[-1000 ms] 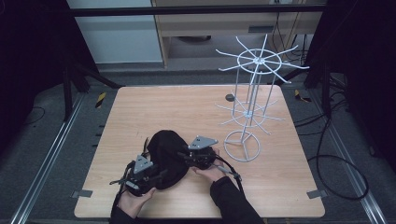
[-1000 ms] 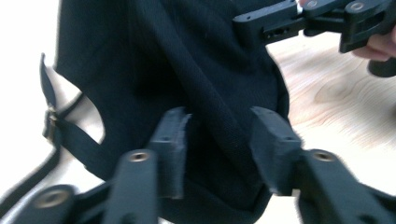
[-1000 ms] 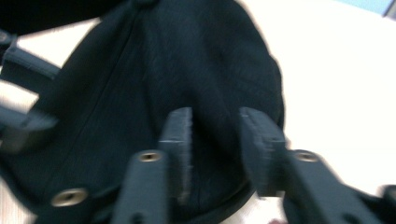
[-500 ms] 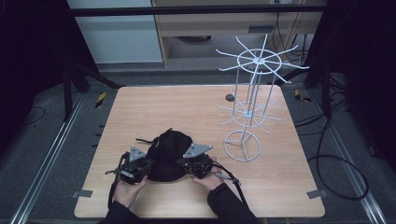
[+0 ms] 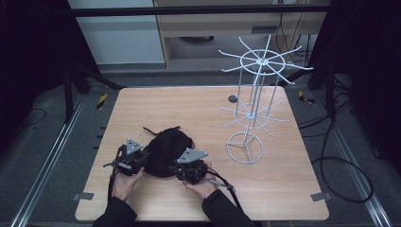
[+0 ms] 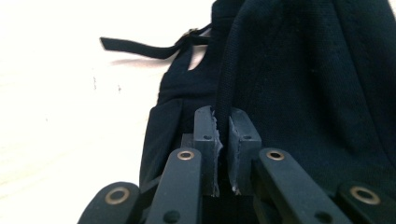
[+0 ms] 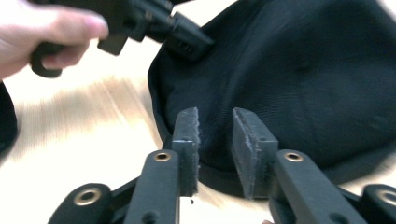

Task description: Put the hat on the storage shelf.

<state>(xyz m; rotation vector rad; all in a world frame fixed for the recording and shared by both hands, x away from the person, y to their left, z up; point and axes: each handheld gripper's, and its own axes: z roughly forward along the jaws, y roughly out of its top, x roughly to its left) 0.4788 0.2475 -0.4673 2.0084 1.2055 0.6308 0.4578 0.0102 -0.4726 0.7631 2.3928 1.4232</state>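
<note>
We see a black cap (image 5: 166,150) lying on the wooden table (image 5: 198,109), near the person's edge and left of centre, with a thin black strap (image 5: 161,129) trailing off its far side. The left gripper (image 5: 142,158) sits at the cap's left edge, held by the left hand (image 5: 124,182); in the left gripper view its jaws are pressed nearly together on a ridge of the cap's fabric (image 6: 224,100), so we call it clamped on the cap. The strap with a small metal buckle (image 6: 189,32) shows beyond, lying on the bright tabletop. The right gripper (image 5: 182,166) is at the cap's near-right edge, held by the right hand (image 5: 201,187); in the right gripper view its jaws stand apart with a clear gap, the cap's lower edge (image 7: 219,172) just beyond and between the pads (image 7: 187,140), and we see no pinch on it. That same view shows the left gripper farther off at the cap's far edge (image 7: 187,42), gripped by fingers (image 7: 51,28), slightly blurred. A white wire display rack (image 5: 255,94) with two tiers of radiating spokes and a ring base (image 5: 246,147) stands upright on the right half of the table, apart from the cap. A small dark round disc (image 5: 232,99) lies on the table just left of the rack's pole. Cables (image 5: 222,182) trail from both grippers toward the person's dark sleeves (image 5: 222,210).
</note>
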